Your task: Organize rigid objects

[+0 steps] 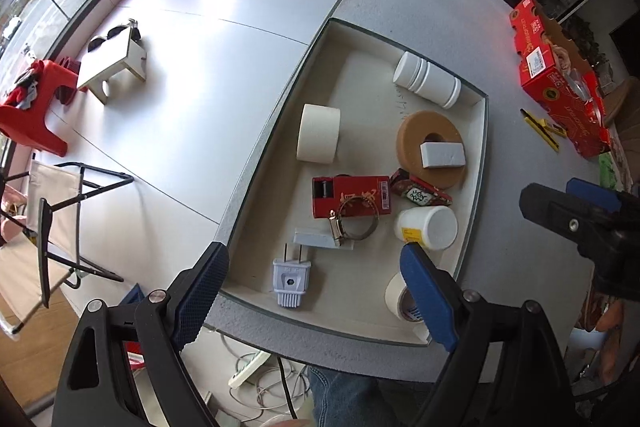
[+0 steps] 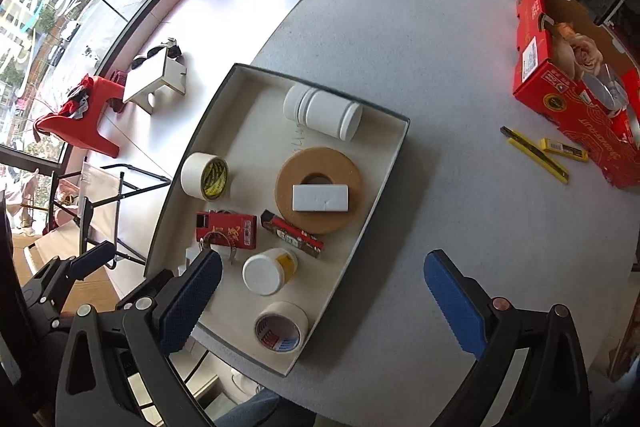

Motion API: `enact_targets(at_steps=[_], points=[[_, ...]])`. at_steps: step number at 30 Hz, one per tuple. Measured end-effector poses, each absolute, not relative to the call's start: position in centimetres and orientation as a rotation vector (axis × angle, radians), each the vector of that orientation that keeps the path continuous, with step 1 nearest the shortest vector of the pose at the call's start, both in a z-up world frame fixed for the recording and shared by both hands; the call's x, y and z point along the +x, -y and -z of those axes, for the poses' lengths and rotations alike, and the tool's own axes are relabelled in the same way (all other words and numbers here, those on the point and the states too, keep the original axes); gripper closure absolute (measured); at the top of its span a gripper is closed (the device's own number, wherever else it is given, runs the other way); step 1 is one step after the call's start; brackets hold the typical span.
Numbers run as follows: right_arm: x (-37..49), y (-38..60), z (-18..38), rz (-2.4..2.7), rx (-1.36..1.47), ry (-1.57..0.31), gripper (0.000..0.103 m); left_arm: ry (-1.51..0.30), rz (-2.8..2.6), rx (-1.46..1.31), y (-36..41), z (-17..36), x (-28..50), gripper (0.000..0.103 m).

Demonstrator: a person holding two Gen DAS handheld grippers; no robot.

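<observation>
While both tongs gape empty above the tray [image 2: 224, 99] | left gripper [image 1: 316, 291], right gripper [image 2: 324, 303] released | next: yellow cutter [image 2: 536, 157] at tray's three o'clock | descend square, pinch mid-body.

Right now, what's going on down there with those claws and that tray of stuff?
Left gripper and right gripper: jaws open, empty, above the tray. White block rests on brown ring. Nothing in the way.

tape rolls [image 2: 204, 175]: 3 | white jars [image 2: 322, 117]: 2 | red boxes [image 2: 226, 230]: 2
</observation>
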State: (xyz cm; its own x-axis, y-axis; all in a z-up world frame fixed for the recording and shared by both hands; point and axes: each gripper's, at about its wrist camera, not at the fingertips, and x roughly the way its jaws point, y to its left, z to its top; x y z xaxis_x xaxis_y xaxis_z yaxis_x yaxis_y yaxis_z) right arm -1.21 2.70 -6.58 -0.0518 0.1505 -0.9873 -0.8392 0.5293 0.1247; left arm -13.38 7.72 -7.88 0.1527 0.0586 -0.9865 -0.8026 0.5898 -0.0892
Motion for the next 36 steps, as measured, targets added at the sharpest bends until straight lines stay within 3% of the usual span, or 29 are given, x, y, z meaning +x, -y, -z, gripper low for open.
enact_targets(at_steps=[36], points=[[-4.4, -3.0, 6.4, -0.933, -0.812, -1.374, 0.001, -1.322, -0.648, -0.626, -5.9, 6.2, -13.0, 0.013]])
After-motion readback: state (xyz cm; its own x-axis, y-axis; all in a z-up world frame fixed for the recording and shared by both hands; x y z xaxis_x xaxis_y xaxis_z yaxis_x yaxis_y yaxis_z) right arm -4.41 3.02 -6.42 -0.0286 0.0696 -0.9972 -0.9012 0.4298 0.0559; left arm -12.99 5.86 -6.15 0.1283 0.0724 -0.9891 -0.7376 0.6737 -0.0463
